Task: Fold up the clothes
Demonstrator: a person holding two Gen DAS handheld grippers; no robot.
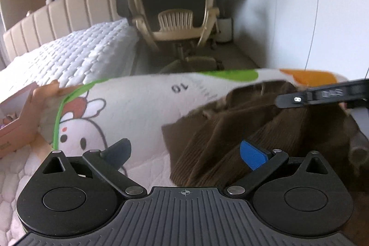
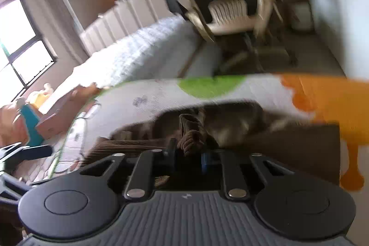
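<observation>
Lying bunched on the cartoon blanket, the brown corduroy garment is spreading toward the blanket's orange patch, and the right gripper is pinching a fold of it tight; the left gripper is hovering over the blanket's near edge, fingers spread, gripping nothing

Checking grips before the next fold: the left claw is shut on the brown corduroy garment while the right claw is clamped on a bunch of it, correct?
Not quite. The left claw is open, its fingers spread over the brown corduroy garment, as the left wrist view shows. The right claw is indeed clamped on a bunch of it.
</observation>
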